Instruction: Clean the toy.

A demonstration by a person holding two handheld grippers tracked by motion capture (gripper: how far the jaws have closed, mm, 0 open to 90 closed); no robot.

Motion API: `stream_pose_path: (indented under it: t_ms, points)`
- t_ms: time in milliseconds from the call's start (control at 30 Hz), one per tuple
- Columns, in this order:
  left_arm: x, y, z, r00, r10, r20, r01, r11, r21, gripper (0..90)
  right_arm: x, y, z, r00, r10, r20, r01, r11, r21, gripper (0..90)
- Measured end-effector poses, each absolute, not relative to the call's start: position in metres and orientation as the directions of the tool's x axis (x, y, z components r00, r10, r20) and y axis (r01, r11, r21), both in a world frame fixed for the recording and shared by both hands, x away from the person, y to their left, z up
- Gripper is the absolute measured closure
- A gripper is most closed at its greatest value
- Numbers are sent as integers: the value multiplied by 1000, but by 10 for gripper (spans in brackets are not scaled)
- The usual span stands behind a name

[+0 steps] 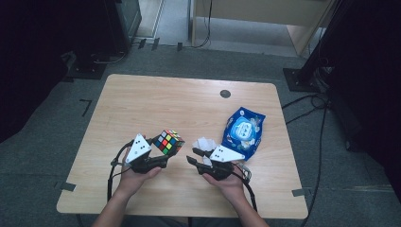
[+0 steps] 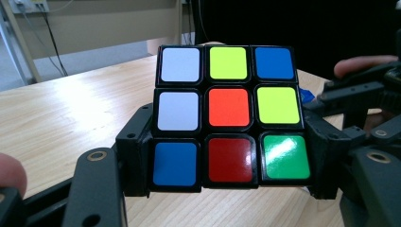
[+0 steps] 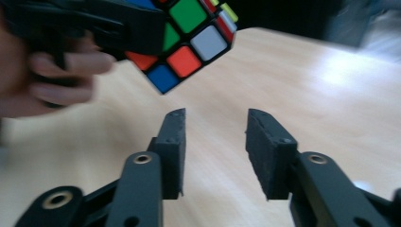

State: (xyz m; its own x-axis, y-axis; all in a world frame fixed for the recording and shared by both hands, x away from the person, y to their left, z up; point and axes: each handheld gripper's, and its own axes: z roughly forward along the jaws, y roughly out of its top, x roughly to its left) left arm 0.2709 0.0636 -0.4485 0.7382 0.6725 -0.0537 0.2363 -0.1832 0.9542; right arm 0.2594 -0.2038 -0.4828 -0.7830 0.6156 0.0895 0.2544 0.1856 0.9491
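Left gripper (image 1: pixel 163 153) is clamped on the puzzle cube (image 1: pixel 169 142): in the left gripper view the two jaws press the cube's (image 2: pixel 229 116) left and right sides, and the cube sits square between them, off the table (image 1: pixel 142 101). One full face shows there: white, yellow, blue on top; white, orange, yellow in the middle; blue, red, green at the bottom. The other faces are hidden from that camera. The bottom row's outer edges are partly covered by the jaws.

Right gripper (image 1: pixel 194 156) has its jaws apart with nothing between them. In the right gripper view (image 3: pixel 215 151) the gap shows bare tabletop. The cube (image 3: pixel 189 42) is up and to the left of those jaws, well clear of the pads, tilted corner-down. Its top is cut off by the frame edge, and the left gripper's jaw covers part of it. That view is motion-blurred, so the left hand (image 3: pixel 47 80) and the far background are hard to read.

From the high view, the two grippers face each other, near but apart, the cube just ahead of the left one.

Beyond the right gripper lie a crumpled white tissue (image 1: pixel 204 143) and a blue wet-wipe pack (image 1: pixel 243 132), just beside each other. The pack's print is too small to read. The tissue's near edge is hidden behind the right gripper.
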Motion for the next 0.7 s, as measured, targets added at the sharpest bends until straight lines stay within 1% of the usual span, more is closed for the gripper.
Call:
stream_pose_path:
  t_ms: [33,67,100,133,167,200,233,267,367,400,433,467,533,700]
  points:
    - [271,64,-448,738,673,-55,239,-183,954,339,260,-204,-482,-778,622,87,255,186,949,585]
    - [271,64,-448,738,672,-59,243,-184,953,339,261,-204,-482,-777,622,103,267,177,947,572]
    - [272,64,-448,738,672,-63,247,-182,952,339,262,-204,-483,-775,621,115,281,176,943,540]
    - [272,63,-448,736,673,-67,251,-181,951,339,263,-205,-484,-771,626,118,296,189,936,534]
    - [272,63,-448,737,673,-71,256,-180,950,339,263,-205,-485,-776,622,105,291,206,934,524]
    - [272,63,-448,738,671,-73,258,-180,949,339,263,-206,-485,-780,621,81,270,218,938,491]
    - [272,63,-448,738,671,-73,258,-180,949,339,263,-206,-485,-780,621,81,270,218,938,491]
    - [272,62,-447,738,670,-80,264,-178,948,339,260,-204,-485,-776,631,8,203,239,950,409]
    - [272,60,-446,740,667,-93,276,-174,945,339,254,-199,-483,-771,631,-87,103,259,960,317]
    - [272,58,-446,737,666,-113,297,-170,940,339,253,-197,-483,-768,630,-115,75,266,961,303]
    - [272,58,-446,737,666,-113,297,-170,940,339,253,-197,-483,-768,630,-115,75,266,961,303]
    - [273,55,-445,738,664,-124,314,-174,933,339,251,-194,-483,-758,633,-158,33,279,960,271]
    - [272,52,-445,740,660,-133,326,-179,928,339,249,-191,-483,-749,634,-191,5,295,956,263]
    - [271,44,-445,758,632,-162,348,-181,920,338,247,-184,-482,-750,622,-225,-24,315,949,251]
